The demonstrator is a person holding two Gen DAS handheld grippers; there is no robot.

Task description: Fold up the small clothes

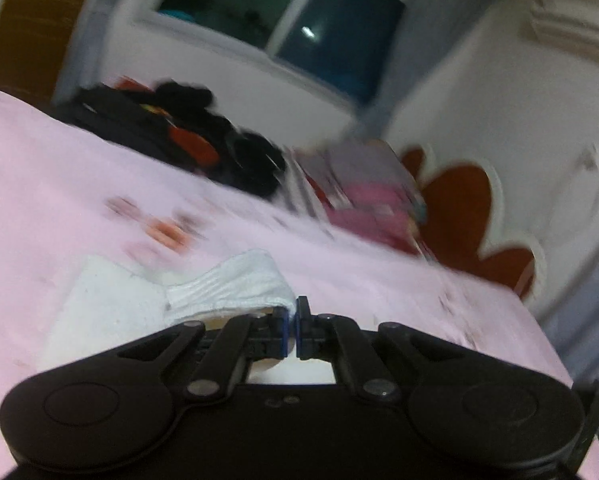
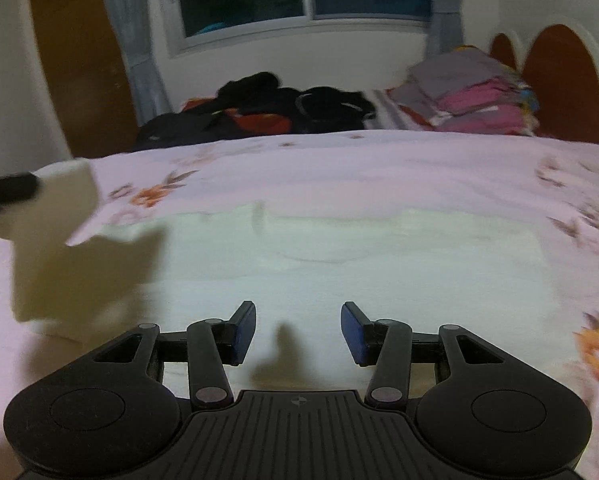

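Hovered low over white garment [image 2: 339, 256], R gripper [image 2: 298, 332], fingers spread approx halfway w/ nothing between. Lay flat across pink floral bedsheet [image 2: 339, 164], most of garment; left edge lifted, pinched by L gripper [image 1: 292, 330], pads pressed together on cloth. Sat at far end of bed: dark clothes heap [image 2: 267, 106], folded stack [image 2: 475, 92]. No legible brand, label or writing anywhere; L view too blurred.
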